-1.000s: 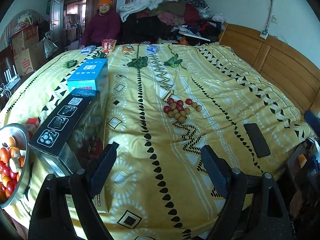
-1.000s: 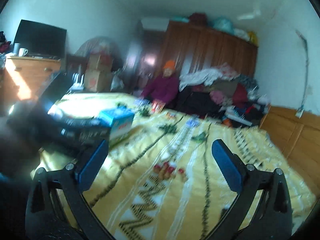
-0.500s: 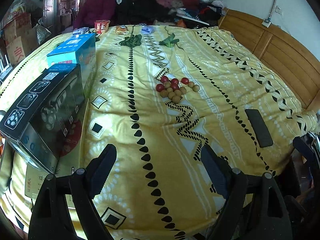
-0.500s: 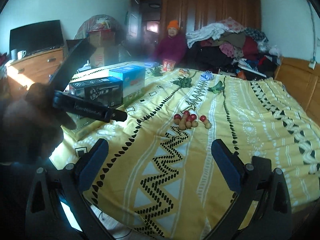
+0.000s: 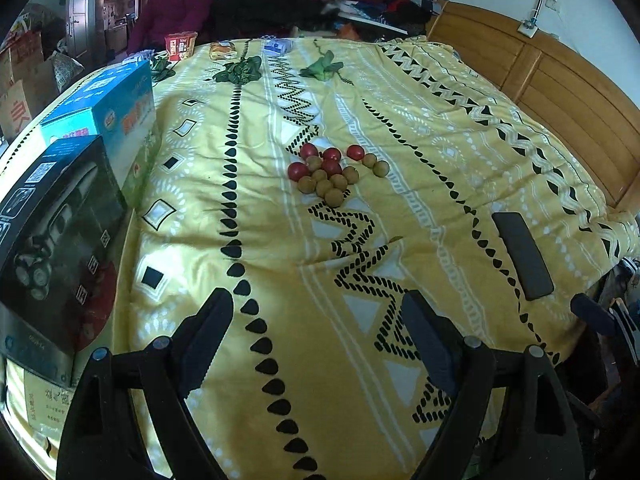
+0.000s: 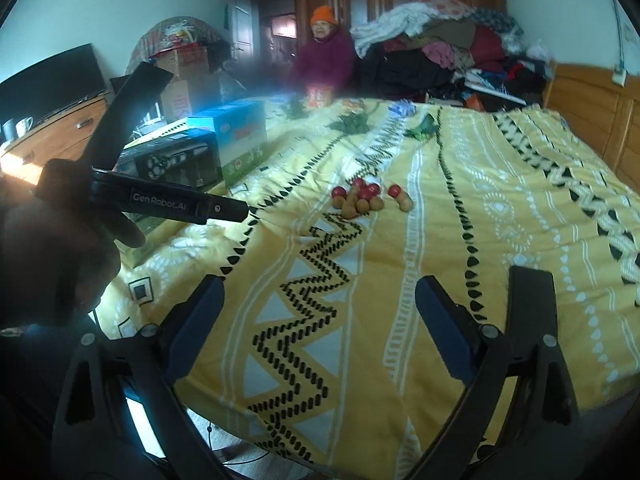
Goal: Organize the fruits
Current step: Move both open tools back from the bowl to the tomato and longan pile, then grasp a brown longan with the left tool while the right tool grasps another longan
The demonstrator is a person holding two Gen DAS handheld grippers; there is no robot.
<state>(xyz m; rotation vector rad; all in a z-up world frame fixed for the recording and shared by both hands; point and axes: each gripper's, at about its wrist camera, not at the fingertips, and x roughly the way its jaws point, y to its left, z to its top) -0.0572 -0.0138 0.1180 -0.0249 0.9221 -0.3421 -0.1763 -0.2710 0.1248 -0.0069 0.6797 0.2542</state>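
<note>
A bed [image 5: 460, 128] is filling both views, lying under a yellow cover [image 5: 280, 248] patterned with black and white zigzags and rows of drops. At its far end a pile of clothes [image 6: 440, 52] is leaning against a dark wardrobe, and a person [image 6: 326, 56] in an orange hat and purple jacket is sitting beside it. Along the bed's left side a black box [image 5: 56, 240] and a blue box [image 5: 108, 112] are standing one behind the other, touching. Near the right edge a flat black slab [image 5: 522, 254] is lying on the cover. The left hand-held gripper [image 5: 316, 336] is hanging above the near part of the cover with its jaws spread wide and nothing between them. The right hand-held gripper [image 6: 318, 308] is also hanging over the near edge, its jaws wide but closing, with only cover showing between them. In the right wrist view the left tool's black body is crossing the left side, gripped by a dim, blurred hand [image 6: 56, 256]. Leafy greens [image 5: 240, 72] and small packets are lying in a loose row at the far end. The fruits [image 5: 334, 172], small red and brown round ones, are sitting in a tight cluster mid-bed, well beyond both grippers, with one red and two brown ones just to the right of the cluster.
</note>
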